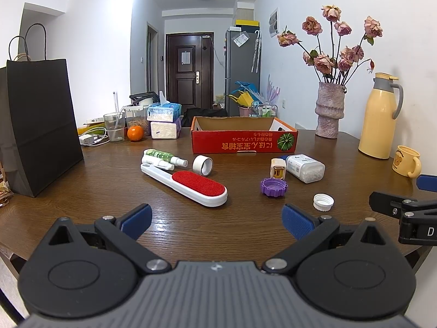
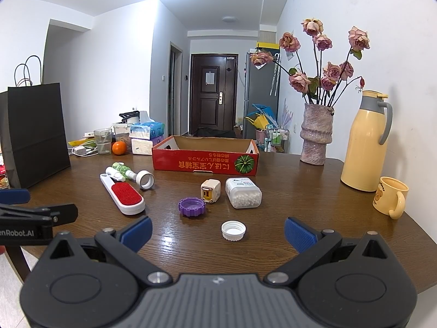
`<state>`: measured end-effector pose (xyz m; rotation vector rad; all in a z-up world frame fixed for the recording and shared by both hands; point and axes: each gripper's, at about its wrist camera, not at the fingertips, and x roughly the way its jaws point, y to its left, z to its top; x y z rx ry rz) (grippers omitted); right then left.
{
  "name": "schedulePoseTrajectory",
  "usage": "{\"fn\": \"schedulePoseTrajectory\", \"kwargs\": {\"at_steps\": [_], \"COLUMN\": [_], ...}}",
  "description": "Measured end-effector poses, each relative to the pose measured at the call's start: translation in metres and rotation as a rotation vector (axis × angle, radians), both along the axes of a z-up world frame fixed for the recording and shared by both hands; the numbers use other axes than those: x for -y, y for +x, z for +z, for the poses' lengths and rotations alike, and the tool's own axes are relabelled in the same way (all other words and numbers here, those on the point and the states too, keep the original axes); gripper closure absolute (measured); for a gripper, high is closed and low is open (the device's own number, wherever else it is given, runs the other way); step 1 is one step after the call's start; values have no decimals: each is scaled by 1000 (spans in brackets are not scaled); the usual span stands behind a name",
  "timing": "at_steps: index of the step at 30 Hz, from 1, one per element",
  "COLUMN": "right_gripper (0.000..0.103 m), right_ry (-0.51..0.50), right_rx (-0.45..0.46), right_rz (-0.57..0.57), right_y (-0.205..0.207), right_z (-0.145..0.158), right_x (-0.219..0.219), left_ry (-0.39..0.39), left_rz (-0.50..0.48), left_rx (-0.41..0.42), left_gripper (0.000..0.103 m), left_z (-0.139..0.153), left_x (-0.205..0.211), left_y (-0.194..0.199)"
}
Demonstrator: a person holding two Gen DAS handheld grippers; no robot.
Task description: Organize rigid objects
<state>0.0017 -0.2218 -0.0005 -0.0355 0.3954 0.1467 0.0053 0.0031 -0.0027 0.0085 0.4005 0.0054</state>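
Your left tool (image 1: 217, 222) is wide open and holds nothing, low over the near edge of the bench (image 1: 90, 186). Just past it lies the lint brush (image 1: 188, 184) — a bit to the left. Your right tool (image 2: 218, 231) is wide open too, and empty. The white cap (image 2: 233, 230) sits right between its blue fingers (image 2: 299, 233), not touching. Farther out are the purple cap (image 2: 191, 206), the plug (image 2: 210, 190) and the pill box (image 2: 243, 192). The red box (image 2: 204, 161) stands open at the far side.
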Motion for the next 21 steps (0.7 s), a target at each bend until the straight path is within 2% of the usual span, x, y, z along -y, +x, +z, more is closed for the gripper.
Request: {"fn": "schedulePoseTrajectory", "kwargs": {"at_steps": [21], "right_gripper": [0], "right_ry": [-2], "right_rx": [1], "right_rz": [0], "right_y": [-1], "right_z": [3], "right_x": [1], "left_ry": [-2], "left_rz": [0], "left_rx": [1], "left_gripper": [0], "left_z": [1], "left_x": [0], "left_y": [0]}}
